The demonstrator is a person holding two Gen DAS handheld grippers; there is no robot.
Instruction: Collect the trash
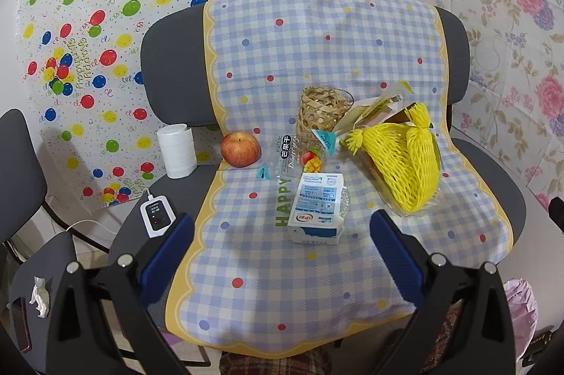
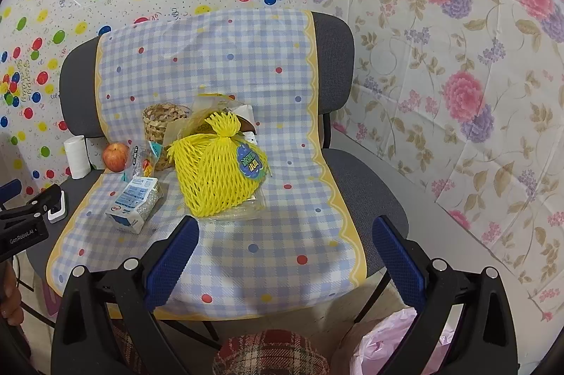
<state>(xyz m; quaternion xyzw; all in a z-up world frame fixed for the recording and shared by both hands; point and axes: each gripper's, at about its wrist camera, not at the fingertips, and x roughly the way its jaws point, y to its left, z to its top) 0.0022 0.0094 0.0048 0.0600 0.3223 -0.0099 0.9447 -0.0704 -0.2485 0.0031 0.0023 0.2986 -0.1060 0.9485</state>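
Both grippers hung over the front edge of a grey chair [image 1: 165, 57] draped with a blue checked cloth [image 1: 317, 50], each with its jaws spread wide and nothing between them. Ahead of the left gripper [image 1: 282, 255], just past its blue pads and centred between them, lay a white and blue milk carton [image 1: 315, 213] on its side on the cloth. The right gripper [image 2: 285, 255] pointed at bare cloth, with a yellow foam net [image 2: 218, 174] just beyond its left pad; the net was bunched and tied at the top, carried a blue round label, and rested on clear plastic. Behind the carton lay a clear dried-mango packet [image 1: 299, 156] with a mango picture, and to its left a red apple [image 1: 240, 149]. Further back, against the chair's backrest, stood a small woven basket [image 1: 322, 109] with torn wrappers beside it. A white paper roll [image 1: 177, 151] stood left of the apple, off the cloth. A pink bag [image 2: 391, 339] sat low beside the right gripper.
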